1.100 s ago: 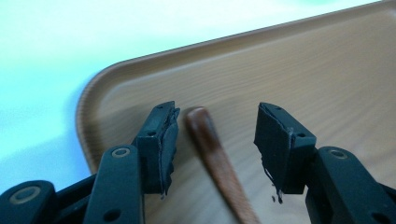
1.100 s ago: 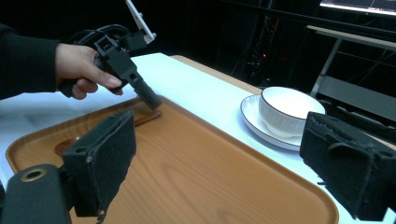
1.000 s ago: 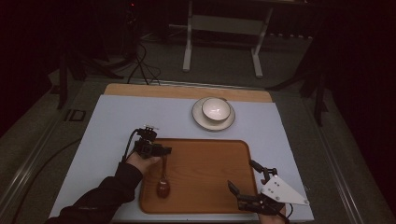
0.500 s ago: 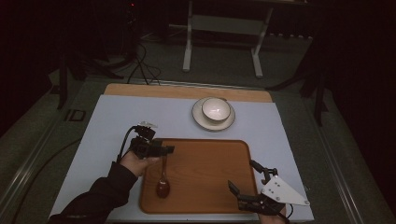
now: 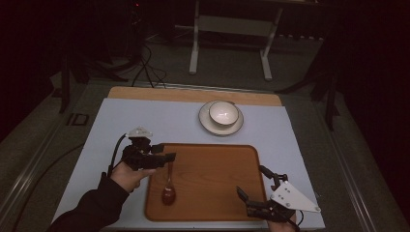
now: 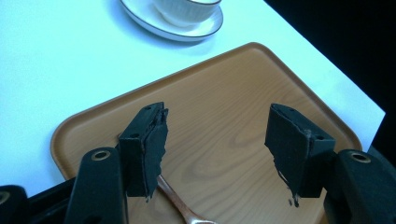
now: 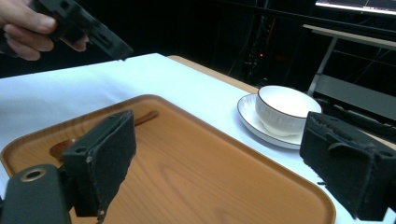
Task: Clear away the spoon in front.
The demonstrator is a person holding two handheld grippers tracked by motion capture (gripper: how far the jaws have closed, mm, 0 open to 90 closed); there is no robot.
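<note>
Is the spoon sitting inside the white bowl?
No, the spoon lies flat on the wooden tray, while the bowl stands apart on its saucer.

Smooth wood-grain tray, glossy spoon

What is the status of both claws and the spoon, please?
Left claw open, jaws just opened, above the spoon. Right claw open, empty. Spoon flat on tray. Nothing in the way.
</note>
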